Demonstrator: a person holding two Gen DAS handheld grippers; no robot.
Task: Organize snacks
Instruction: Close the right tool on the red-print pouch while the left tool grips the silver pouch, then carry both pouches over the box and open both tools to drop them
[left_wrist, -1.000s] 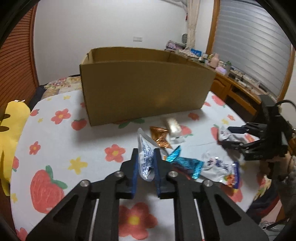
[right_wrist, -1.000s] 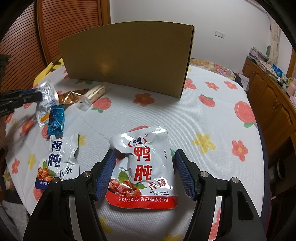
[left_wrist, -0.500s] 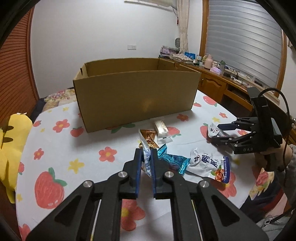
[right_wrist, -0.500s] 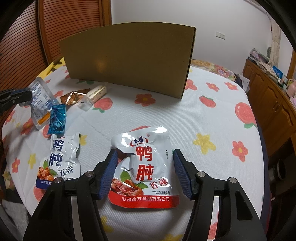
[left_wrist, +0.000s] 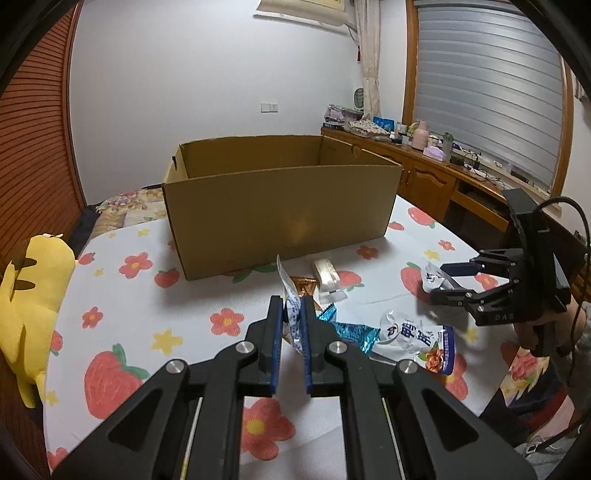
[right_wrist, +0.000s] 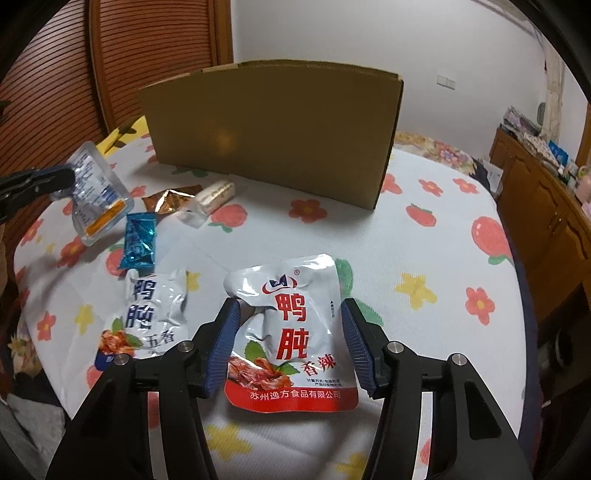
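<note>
Two claws work: left gripper (left_wrist: 291, 314), clamped on a clear packet (right_wrist: 94, 192), has lifted it; right gripper (right_wrist: 291, 332), jaws still apart, has just been closing around the red pouch (right_wrist: 295, 332), boxing next.

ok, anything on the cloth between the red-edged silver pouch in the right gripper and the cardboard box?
Nothing: right wrist view shows only bare floral tablecloth between the red-edged silver pouch and the cardboard box.

Brown cardboard box (left_wrist: 280, 206), white cloth (right_wrist: 424, 258) patterned with red strawberries and flowers, red-and-silver pouch (right_wrist: 291, 332), blue wrapper (right_wrist: 138, 240).
</note>
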